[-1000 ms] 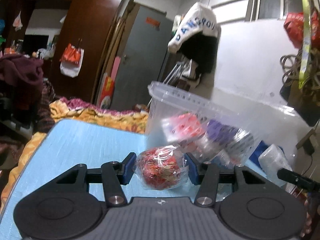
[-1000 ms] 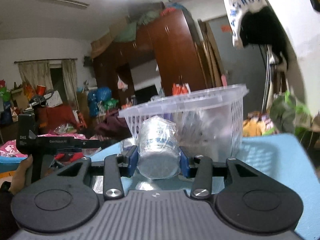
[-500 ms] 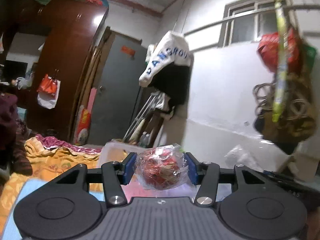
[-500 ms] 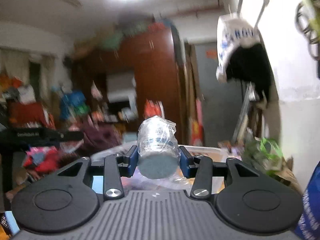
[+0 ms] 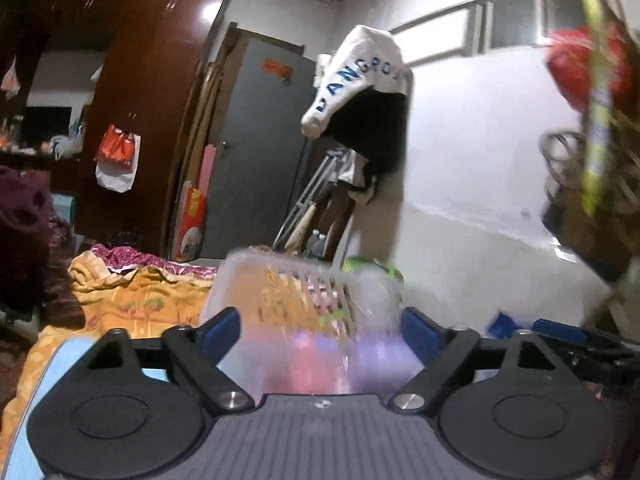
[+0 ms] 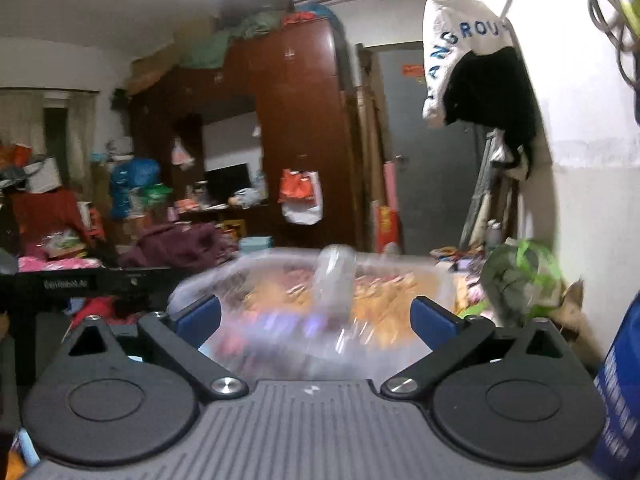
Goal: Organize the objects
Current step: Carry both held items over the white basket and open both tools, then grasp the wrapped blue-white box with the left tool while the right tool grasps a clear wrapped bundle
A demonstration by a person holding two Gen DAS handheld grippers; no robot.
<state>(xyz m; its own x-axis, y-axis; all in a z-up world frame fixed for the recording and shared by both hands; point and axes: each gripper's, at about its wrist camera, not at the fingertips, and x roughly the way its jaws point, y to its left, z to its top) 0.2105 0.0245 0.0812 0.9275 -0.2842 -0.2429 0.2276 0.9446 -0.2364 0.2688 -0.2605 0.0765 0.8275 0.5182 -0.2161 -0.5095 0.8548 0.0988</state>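
The clear plastic basket (image 6: 400, 276) was the largest of the task's things; it stood ahead of and below both grippers, its open mouth facing up and its long side running across the right wrist view. The left wrist view showed the same basket (image 5: 248, 292) from one end, with its slotted wall. Only the right wrist view showed a wrapped clear cylinder (image 6: 334, 280), blurred, above the basket's contents, with its long axis nearly upright. The colourful packets in the basket were too blurred to tell apart. The right gripper (image 6: 316, 316) had its jaws opening wide, pressing on nothing. The left gripper (image 5: 320, 328) likewise had its jaws opening, with nothing gripped between them.
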